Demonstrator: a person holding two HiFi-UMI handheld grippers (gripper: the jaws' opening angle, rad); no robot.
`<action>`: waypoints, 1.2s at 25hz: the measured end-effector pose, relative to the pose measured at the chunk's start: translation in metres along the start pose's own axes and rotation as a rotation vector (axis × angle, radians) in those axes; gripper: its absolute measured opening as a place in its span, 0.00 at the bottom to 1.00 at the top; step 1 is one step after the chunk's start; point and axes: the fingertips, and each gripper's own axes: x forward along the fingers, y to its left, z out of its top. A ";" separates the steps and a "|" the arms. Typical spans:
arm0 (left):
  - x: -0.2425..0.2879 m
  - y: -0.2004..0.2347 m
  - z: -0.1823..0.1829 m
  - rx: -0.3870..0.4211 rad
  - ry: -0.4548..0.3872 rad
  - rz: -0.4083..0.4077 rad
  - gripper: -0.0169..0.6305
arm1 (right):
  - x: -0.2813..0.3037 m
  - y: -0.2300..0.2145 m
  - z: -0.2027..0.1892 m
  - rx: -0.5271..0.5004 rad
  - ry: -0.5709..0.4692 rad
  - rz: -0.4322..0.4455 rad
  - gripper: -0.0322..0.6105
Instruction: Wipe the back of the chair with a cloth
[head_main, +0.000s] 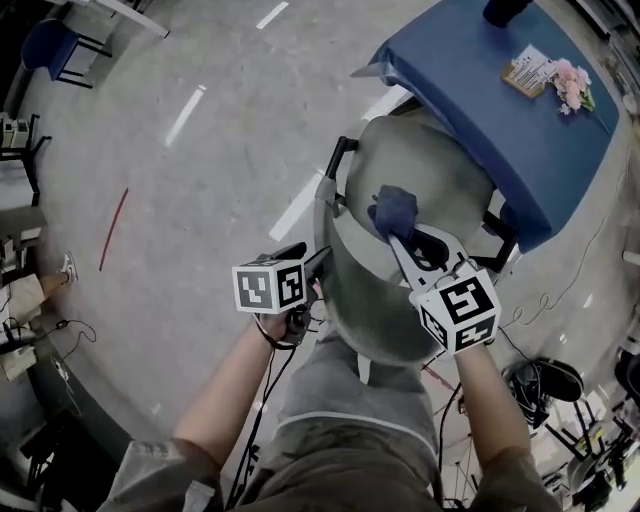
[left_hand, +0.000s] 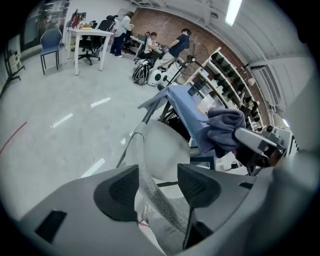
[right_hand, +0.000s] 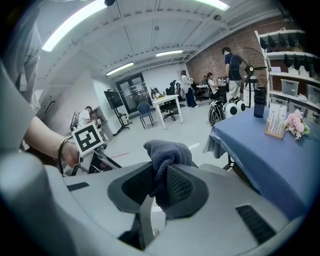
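In the head view, a grey-green chair stands below me, its curved back (head_main: 350, 290) nearest and its seat (head_main: 420, 165) beyond. My right gripper (head_main: 397, 232) is shut on a bunched dark blue cloth (head_main: 393, 208) held over the top of the chair back. The right gripper view shows the cloth (right_hand: 167, 152) pinched between the pads of that gripper (right_hand: 160, 182). My left gripper (head_main: 322, 262) sits at the back's left edge. In its own view the jaws of the left gripper (left_hand: 157, 174) stand open, with the back's rim (left_hand: 150, 192) running between them; the cloth (left_hand: 225, 125) shows to the right.
A table with a blue cover (head_main: 500, 110) stands just beyond the chair, with a small card holder (head_main: 527, 72) and pink flowers (head_main: 570, 85) on it. Cables lie on the floor at the right (head_main: 545, 380). Bare concrete floor (head_main: 200, 180) lies to the left. People work at far desks (left_hand: 150, 42).
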 end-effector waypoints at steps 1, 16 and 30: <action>0.005 0.001 -0.001 -0.014 0.005 0.000 0.43 | 0.008 -0.004 -0.005 0.000 0.010 0.008 0.18; 0.043 0.028 -0.015 -0.074 0.115 0.108 0.42 | 0.132 -0.018 -0.090 0.048 0.167 0.133 0.18; 0.077 0.035 -0.033 -0.143 0.183 0.010 0.42 | 0.209 0.015 -0.143 0.076 0.313 0.280 0.18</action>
